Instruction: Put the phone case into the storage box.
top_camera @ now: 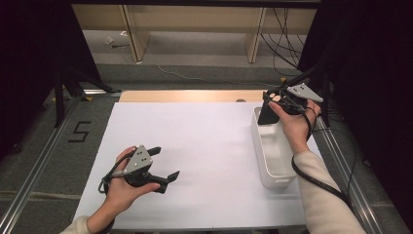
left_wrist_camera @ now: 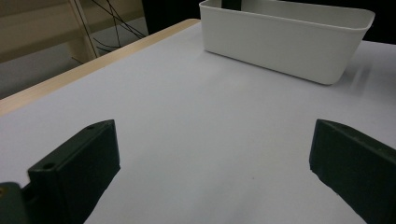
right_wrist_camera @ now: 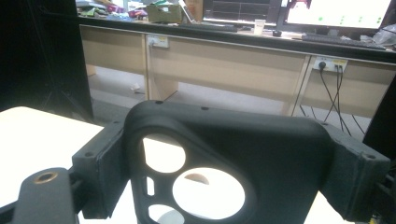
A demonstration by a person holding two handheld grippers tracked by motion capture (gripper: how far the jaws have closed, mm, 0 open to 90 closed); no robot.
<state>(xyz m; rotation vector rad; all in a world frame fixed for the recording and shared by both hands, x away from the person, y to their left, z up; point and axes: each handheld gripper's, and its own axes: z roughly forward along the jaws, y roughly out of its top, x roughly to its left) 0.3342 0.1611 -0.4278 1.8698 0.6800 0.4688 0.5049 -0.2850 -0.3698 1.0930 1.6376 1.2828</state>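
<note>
Table (top_camera: 195, 146) first: a broad white sheet covers it, bare apart from one white bin (top_camera: 274, 156) standing along its right side, long axis running away from the person. In the left gripper view the bin (left_wrist_camera: 285, 44) sits well ahead on the sheet, thin-walled with a rolled rim; it looks like light moulded plastic, stiff enough to keep its shape but liable to slide on the smooth surface if nudged.

Over the bin's far end the right gripper (top_camera: 272, 109) holds a black case (top_camera: 267, 113) upright, its lower edge at or just inside the rim. In the right gripper view the case (right_wrist_camera: 280, 154) is clamped between the two jaws, pinched across its side walls. It reads as a thin, rigid shell with round cut-outs, light and matte, so a hold on the edges suits it better than one on the flat face.

Nearer the person, the left gripper (top_camera: 165, 163) hovers above the sheet with jaws spread wide and nothing between them
</note>
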